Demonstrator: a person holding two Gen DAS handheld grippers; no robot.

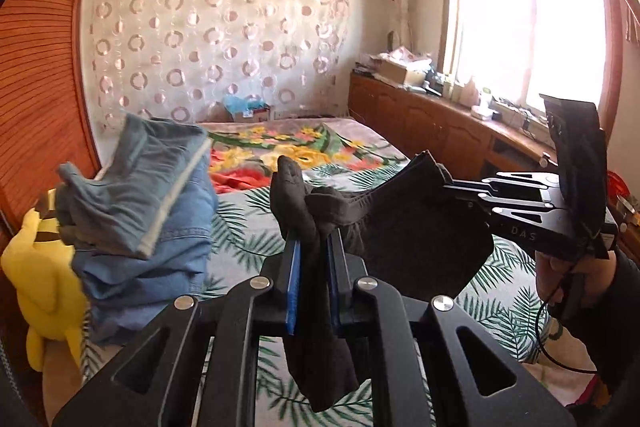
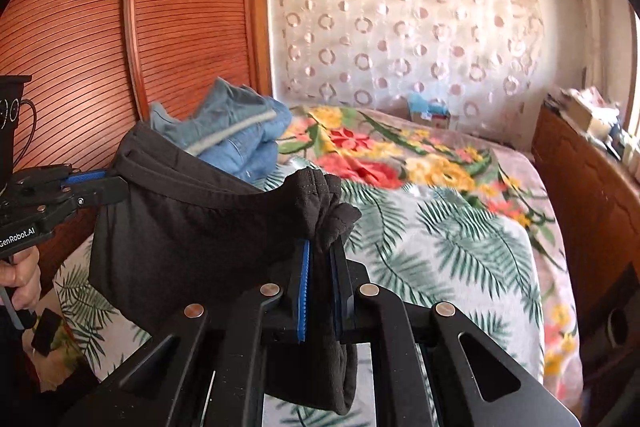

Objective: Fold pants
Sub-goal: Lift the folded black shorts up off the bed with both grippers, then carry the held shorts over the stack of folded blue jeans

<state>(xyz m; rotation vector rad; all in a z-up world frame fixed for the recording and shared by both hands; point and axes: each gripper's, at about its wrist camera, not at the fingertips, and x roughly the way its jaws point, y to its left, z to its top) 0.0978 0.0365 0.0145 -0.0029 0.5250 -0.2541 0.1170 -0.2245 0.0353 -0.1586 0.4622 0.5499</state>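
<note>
Dark grey pants (image 1: 400, 235) hang stretched between my two grippers above the bed. In the left wrist view my left gripper (image 1: 314, 239) is shut on one bunched end of the waistband, with fabric drooping below its blue pads. My right gripper (image 1: 446, 183) pinches the other end at the right, held by a hand. In the right wrist view the right gripper (image 2: 322, 251) is shut on a wad of the pants (image 2: 180, 227). The left gripper (image 2: 118, 179) grips the far end at the left.
A pile of blue jeans and clothes (image 1: 140, 211) (image 2: 240, 135) lies on the bed (image 1: 248, 227) by the wooden wardrobe (image 2: 180, 27). A yellow plush toy (image 1: 44, 287) lies beside it. A floral blanket (image 2: 380, 155) covers the far bed. A cluttered wooden cabinet (image 1: 440, 123) runs under the window.
</note>
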